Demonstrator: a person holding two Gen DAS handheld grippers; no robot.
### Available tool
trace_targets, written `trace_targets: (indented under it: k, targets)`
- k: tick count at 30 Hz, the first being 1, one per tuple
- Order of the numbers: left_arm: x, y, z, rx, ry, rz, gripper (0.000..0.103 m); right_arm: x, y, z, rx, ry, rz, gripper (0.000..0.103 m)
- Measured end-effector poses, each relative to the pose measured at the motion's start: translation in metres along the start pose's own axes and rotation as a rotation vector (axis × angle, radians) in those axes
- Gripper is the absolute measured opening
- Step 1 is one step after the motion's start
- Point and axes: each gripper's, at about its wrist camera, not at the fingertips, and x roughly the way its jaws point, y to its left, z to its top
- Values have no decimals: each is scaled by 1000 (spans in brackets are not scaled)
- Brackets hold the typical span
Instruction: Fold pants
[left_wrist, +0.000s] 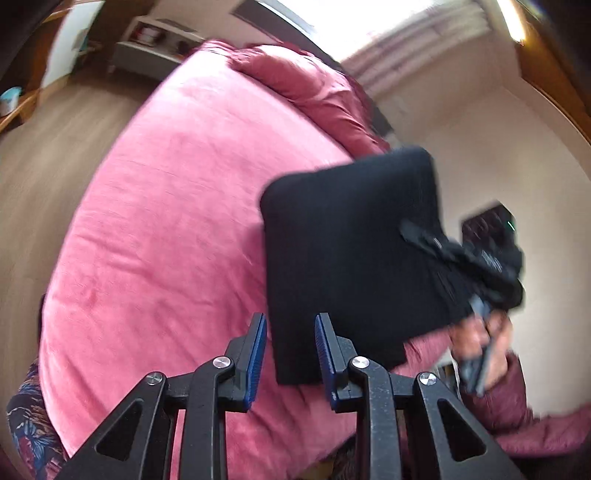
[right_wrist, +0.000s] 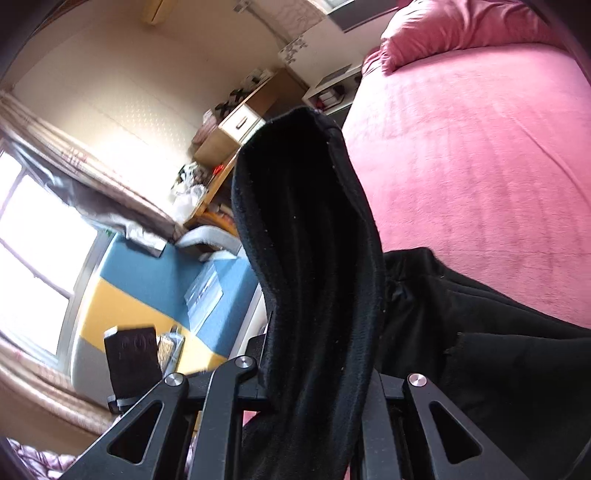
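The black pants (left_wrist: 351, 251), folded into a flat panel, hang lifted above the pink bed (left_wrist: 166, 221). My right gripper (left_wrist: 413, 232) is shut on their right edge, with a hand (left_wrist: 476, 332) behind it. In the right wrist view the pants (right_wrist: 306, 240) rise in a thick fold out of the right gripper (right_wrist: 317, 332) and cover its pads; more black cloth (right_wrist: 480, 332) trails onto the bed (right_wrist: 480, 147). My left gripper (left_wrist: 291, 350) is open at the panel's lower corner. Its blue pads (left_wrist: 256, 354) do not press on the cloth.
A pink pillow (left_wrist: 295, 74) lies at the bed's far end. Wooden floor (left_wrist: 55, 166) and a low shelf (left_wrist: 155, 40) are to the left. On the other side stand a desk with drawers (right_wrist: 240, 122), a blue and yellow mat (right_wrist: 147, 295) and a window (right_wrist: 37, 240).
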Motion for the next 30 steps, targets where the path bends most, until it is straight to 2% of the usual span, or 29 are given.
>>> trace_targets:
  k: [2, 4, 10, 13, 18, 22, 30]
  targets:
    - [0, -11, -6, 41, 26, -42, 28, -5, -5, 1, 26, -26, -13, 14]
    - [8, -23, -12, 81, 73, -43, 35, -11, -5, 5, 50, -59, -8, 14]
    - [63, -63, -28, 232, 248, 12, 39, -30, 1, 10, 37, -101, -5, 14]
    - [84, -73, -37, 275, 312, 67, 39, -38, 5, 9, 28, -116, 3, 14]
    - [97, -81, -42, 318, 327, 157, 39, -56, 3, 0, 20, -145, 2, 14]
    - [99, -96, -50, 412, 309, 234, 39, -76, -17, -12, 47, -165, -20, 14]
    - [109, -127, -61, 590, 307, 293, 39, -110, -52, -26, 131, -201, -76, 14]
